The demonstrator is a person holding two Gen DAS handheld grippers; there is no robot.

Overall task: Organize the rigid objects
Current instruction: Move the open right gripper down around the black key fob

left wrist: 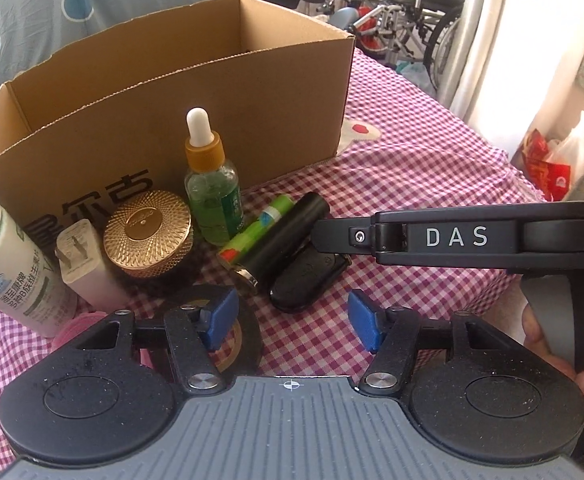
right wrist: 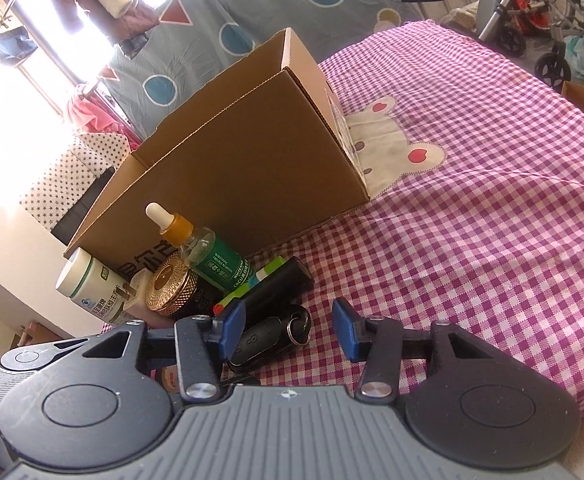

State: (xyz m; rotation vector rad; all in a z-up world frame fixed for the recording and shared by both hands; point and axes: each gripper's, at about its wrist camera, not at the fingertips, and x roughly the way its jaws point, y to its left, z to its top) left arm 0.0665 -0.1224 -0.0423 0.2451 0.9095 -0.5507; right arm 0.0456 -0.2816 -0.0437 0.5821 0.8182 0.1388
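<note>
Cardboard box [left wrist: 195,92], open-topped and brown, stands on a pink checked cloth [left wrist: 392,184]. Lined up just before it: a white pill bottle [left wrist: 11,256], white charger plug [left wrist: 87,268], gold-lidded jar [left wrist: 147,236], green dropper bottle [left wrist: 211,188], green tube [left wrist: 255,228], black cylinder [left wrist: 287,236] and black key fob [left wrist: 308,280]. Left gripper [left wrist: 292,320] and right gripper [right wrist: 287,336] hang part-open, holding nothing. Only the left view shows a tape roll [left wrist: 247,332]; only the right shows the fob's key ring [right wrist: 298,326].
</note>
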